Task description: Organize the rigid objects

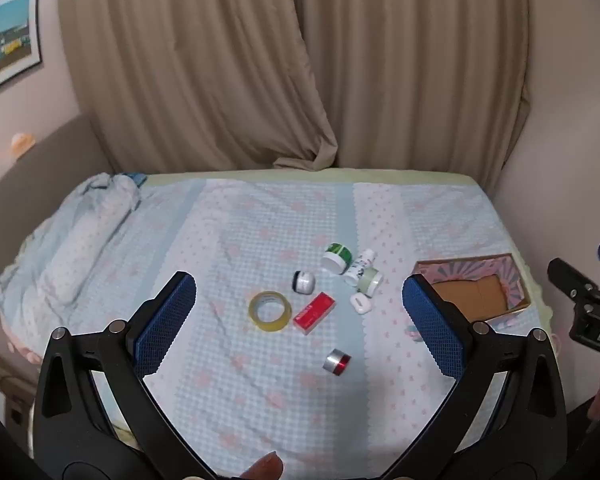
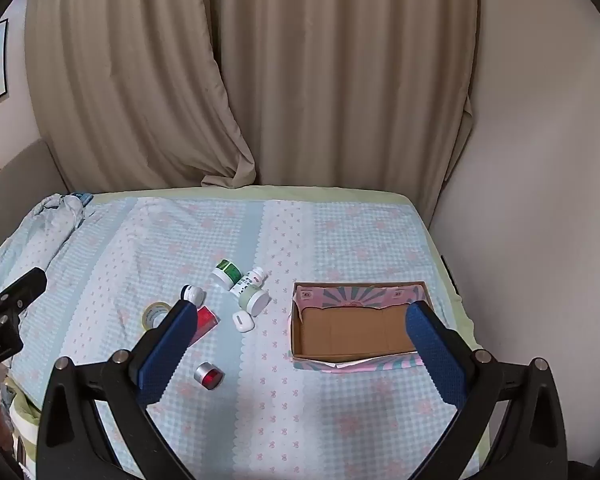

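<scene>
Several small objects lie on the checked bedspread: a tape roll (image 1: 270,311), a red box (image 1: 314,313), a silver-and-red cylinder (image 1: 337,362), a black-lidded jar (image 1: 303,281), a green-labelled jar (image 1: 337,258), a white bottle (image 1: 360,266), a pale green jar (image 1: 369,280) and a white earbud case (image 1: 359,303). An open cardboard box (image 2: 356,330) sits to their right and is empty. My left gripper (image 1: 300,320) is open above the objects, holding nothing. My right gripper (image 2: 300,340) is open and empty above the box's left side.
A bunched blanket (image 1: 72,248) lies at the bed's left. Beige curtains (image 1: 300,80) hang behind the bed. A wall (image 2: 540,200) runs close along the bed's right edge. The right gripper also shows at the right edge of the left wrist view (image 1: 588,304).
</scene>
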`<state>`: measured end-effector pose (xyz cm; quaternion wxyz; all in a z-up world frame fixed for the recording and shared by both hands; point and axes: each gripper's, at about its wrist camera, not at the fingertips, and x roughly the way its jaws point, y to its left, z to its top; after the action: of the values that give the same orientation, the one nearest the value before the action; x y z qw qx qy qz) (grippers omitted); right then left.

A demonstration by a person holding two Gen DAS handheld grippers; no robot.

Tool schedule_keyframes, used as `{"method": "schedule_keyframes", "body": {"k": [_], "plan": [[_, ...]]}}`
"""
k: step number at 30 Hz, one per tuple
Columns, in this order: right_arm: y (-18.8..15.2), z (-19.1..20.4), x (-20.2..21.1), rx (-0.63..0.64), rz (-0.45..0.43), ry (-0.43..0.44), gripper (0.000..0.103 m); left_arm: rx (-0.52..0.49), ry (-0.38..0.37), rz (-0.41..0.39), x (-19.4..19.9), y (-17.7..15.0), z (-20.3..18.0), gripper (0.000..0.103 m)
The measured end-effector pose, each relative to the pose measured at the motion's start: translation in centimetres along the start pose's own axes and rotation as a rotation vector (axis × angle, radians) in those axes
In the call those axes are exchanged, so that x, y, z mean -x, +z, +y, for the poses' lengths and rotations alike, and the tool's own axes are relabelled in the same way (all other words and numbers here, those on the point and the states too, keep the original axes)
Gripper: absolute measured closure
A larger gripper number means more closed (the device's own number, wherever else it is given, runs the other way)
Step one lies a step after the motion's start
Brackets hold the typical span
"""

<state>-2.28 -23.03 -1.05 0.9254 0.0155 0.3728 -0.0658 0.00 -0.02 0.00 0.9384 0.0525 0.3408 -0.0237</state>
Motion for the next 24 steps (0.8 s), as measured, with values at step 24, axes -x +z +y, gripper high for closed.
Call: {"method": "schedule_keyframes", "body": {"k": [24], "plan": [[0.2, -0.3, 0.3, -0.016, -0.017, 0.0, 0.0, 0.051, -0.02, -0.018, 1.0, 0.8, -0.5, 0.001]]}}
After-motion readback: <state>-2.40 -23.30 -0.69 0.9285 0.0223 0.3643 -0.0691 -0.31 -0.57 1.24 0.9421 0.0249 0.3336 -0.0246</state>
